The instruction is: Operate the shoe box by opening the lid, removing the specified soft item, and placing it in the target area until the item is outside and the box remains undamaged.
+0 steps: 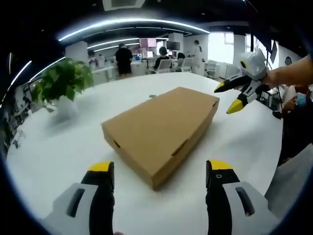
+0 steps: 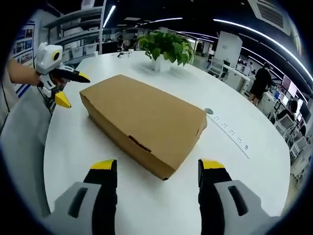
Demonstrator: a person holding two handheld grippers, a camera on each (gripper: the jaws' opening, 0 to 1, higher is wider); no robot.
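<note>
- Our fingers are released on both sides: the left gripper (image 1: 160, 171) shows its two yellow-tipped black jaws spread wide at 6 o'clock of the left gripper view, grasping nothing, and the right gripper (image 2: 159, 169) stands the same way in the right gripper view.
- Just beyond both jaw pairs lies the closed brown cardboard shoe box (image 1: 161, 128), flat on the white round table (image 1: 58, 152), its lid still down, so the soft item inside is hidden from us.
- We judge that each gripper faces a different side of the box so the lid can be lifted from two ends without tearing the card.
- In the left gripper view the right gripper hangs in the air at 2 o'clock, past the far corner of the box and apart from it.
- Farther off, at 10 o'clock, a green leafy plant in a white pot (image 1: 62, 83) stands on the table, well apart from the box.
</note>
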